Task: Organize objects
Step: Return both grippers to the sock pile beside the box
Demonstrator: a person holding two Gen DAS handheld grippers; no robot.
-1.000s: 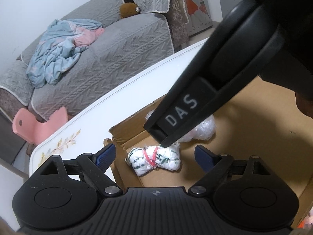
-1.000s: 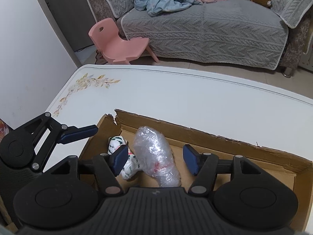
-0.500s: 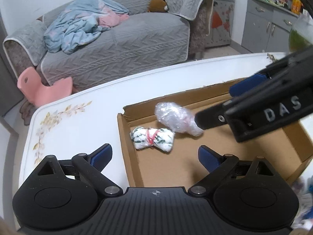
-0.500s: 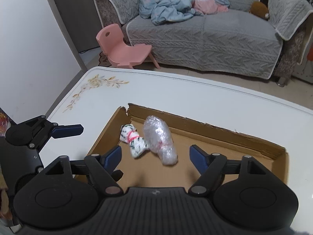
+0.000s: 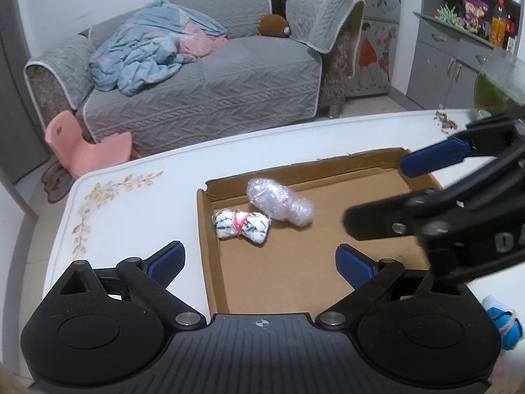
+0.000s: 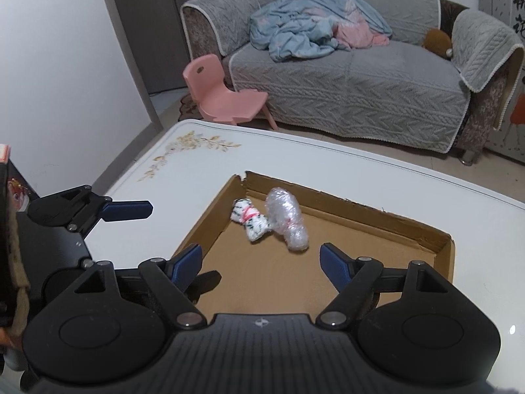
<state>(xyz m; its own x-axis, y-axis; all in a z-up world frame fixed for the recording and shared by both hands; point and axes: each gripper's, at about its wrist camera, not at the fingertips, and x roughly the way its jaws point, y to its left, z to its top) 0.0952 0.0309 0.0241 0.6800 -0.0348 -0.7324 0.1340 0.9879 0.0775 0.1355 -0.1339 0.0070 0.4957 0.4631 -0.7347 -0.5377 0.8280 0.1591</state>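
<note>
A shallow cardboard tray [image 5: 328, 170] [image 6: 361, 208] lies on the white table [image 5: 131, 216]. In its far left corner lie a white and green patterned bundle tied with red string [image 5: 241, 223] [image 6: 251, 218] and a clear plastic-wrapped bundle [image 5: 279, 203] [image 6: 287, 218], touching each other. My left gripper [image 5: 259, 259] is open and empty above the tray's near left edge. My right gripper [image 6: 261, 259] is open and empty above the tray, near side; it also shows at the right of the left wrist view [image 5: 433, 161].
A small blue bundle [image 5: 502, 325] lies on the table right of the tray. A glass vessel with green contents [image 5: 498, 82] stands at the table's far right. Beyond the table are a grey sofa [image 6: 344, 75] and a pink child's chair [image 6: 220, 98].
Both grippers have pulled back and up from the tray. The right gripper has let go of the plastic-wrapped bundle, which now lies beside the patterned bundle.
</note>
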